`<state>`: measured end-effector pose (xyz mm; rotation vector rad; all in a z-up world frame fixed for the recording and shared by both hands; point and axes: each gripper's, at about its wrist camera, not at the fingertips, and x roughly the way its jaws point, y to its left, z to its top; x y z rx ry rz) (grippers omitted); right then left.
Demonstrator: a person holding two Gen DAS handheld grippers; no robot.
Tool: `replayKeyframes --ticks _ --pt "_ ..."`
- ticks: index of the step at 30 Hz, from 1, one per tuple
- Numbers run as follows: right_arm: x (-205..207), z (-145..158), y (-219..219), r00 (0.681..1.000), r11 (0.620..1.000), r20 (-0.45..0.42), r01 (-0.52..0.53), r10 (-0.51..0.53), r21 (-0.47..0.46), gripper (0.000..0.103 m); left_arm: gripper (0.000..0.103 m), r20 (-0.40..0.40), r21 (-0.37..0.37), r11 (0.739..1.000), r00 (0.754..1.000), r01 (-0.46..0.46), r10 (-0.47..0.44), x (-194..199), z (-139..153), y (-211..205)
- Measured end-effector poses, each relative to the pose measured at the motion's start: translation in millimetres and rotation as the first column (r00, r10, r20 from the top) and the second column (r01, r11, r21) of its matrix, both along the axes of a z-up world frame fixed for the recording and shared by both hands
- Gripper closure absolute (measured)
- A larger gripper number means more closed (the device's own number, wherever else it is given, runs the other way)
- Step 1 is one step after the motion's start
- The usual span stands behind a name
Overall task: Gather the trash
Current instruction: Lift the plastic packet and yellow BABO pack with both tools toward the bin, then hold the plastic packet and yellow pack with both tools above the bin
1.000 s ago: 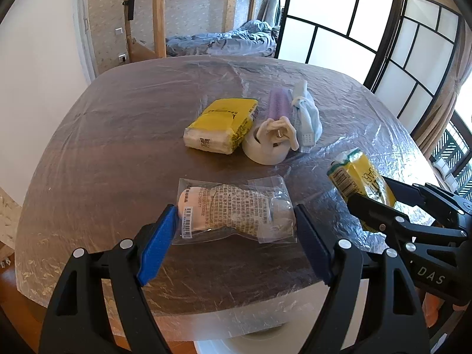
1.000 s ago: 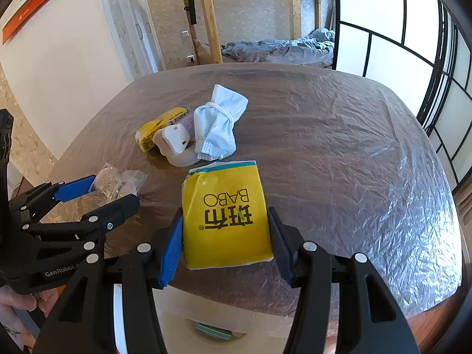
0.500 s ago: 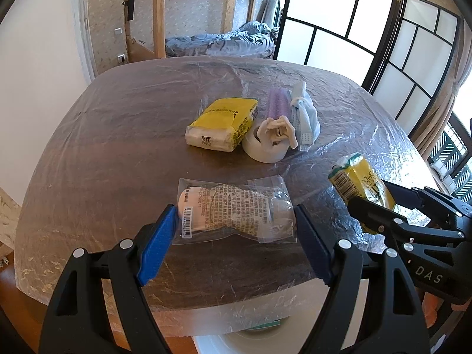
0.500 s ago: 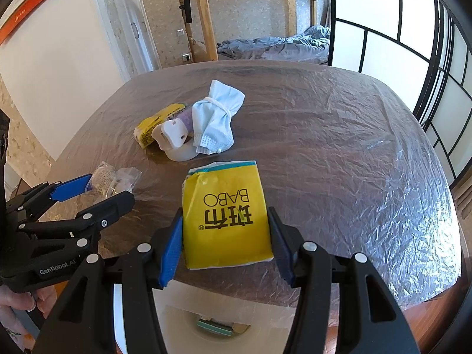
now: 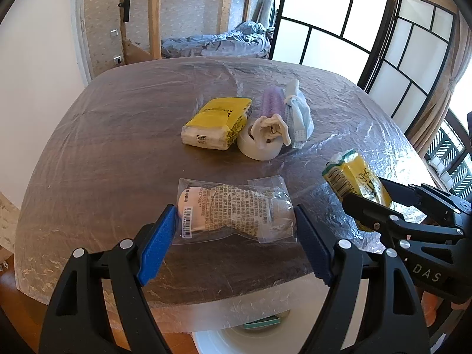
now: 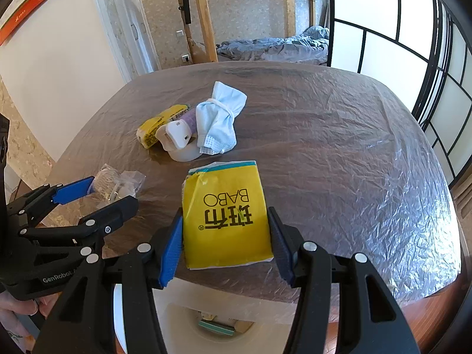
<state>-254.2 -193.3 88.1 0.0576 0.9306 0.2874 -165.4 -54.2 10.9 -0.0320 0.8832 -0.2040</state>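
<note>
My left gripper (image 5: 236,230) is shut on a clear plastic packet (image 5: 236,211) with printed text, held over the table's near edge; it also shows in the right wrist view (image 6: 118,184). My right gripper (image 6: 225,236) is shut on a yellow tissue pack (image 6: 225,212) marked BABO, seen at the right in the left wrist view (image 5: 355,184). On the table lie another yellow tissue pack (image 5: 216,124), a white tape roll with a clip (image 5: 262,141), a purple roller (image 5: 273,101) and a blue face mask (image 6: 218,118).
The round wooden table (image 5: 118,135) is covered in clear plastic film. A white bin (image 6: 212,324) with some items inside stands on the floor below the near edge. A bed and sliding screen doors lie beyond the table.
Both grippers have drawn back slightly toward the table's near edge with their items; more of the white bin shows below. The things on the table have not moved.
</note>
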Motion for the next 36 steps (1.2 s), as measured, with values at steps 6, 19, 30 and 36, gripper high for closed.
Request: replayKeyframes --ticks 6,19,30,36 --pt "-9 1 -1 1.000 1.000 0.004 0.023 -0.024 0.010 0.050 0.023 0.008 -0.003 1.000 1.000 0.011 -0.011 -4 1 2" --pt "-41 5 -25 1.000 1.000 0.020 -0.004 0.004 0.031 0.050 0.023 0.017 0.005 0.998 0.998 -0.057 0.056 -40 4 -14" --pt "-101 -9 -57 0.999 0.997 -0.021 -0.040 0.042 0.068 0.050 0.023 -0.017 0.012 0.993 0.992 -0.121 0.121 -103 -4 -40" --pt "-120 -13 -55 0.997 0.996 -0.035 -0.062 0.064 0.067 0.050 0.023 -0.038 0.011 0.991 0.991 -0.130 0.130 -123 -11 -42"
